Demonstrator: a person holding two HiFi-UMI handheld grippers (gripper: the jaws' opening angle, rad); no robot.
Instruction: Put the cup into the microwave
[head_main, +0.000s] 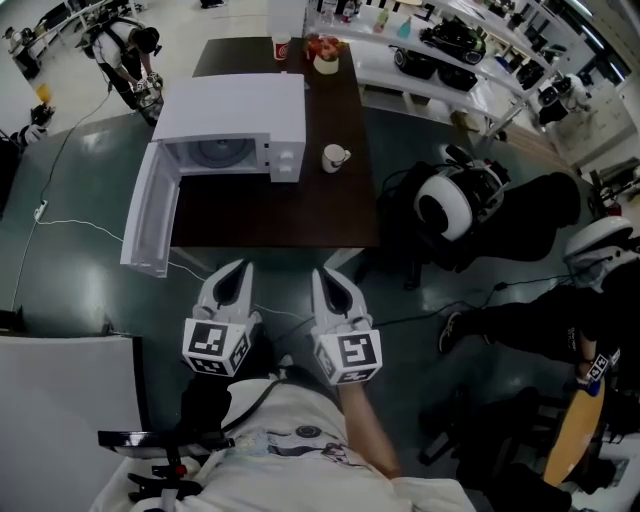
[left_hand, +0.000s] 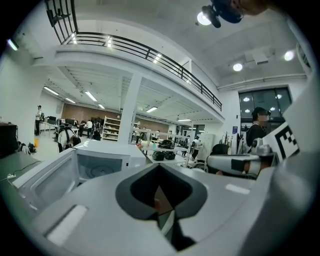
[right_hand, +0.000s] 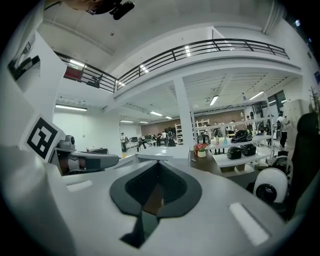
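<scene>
– While the dark tabletop (head_main: 300, 215) fills the far half of the head view, what on it matters?

– A white microwave (head_main: 240, 112) on its left part. Its door (head_main: 150, 215) is swung wide to the left, and the cavity faces us.

– And the cup (head_main: 334, 157)?

– It stands upright on the tabletop just beside the microwave's right end, with its handle pointing right and nothing touching it.

– Which hand is nearer?

– The right hand-held gripper (head_main: 326, 272). The cup lies almost straight ahead of it, a shade to its right, beyond the near tabletop edge. The left hand-held gripper (head_main: 237, 266) faces the open cavity instead. Both are clenched with nothing between the jaws, and both are short of the tabletop.

– So the next move?

– I'd judge the right one must open and reach forward for the cup. It would then carry the cup leftward round the microwave's front corner into the cavity.
</scene>
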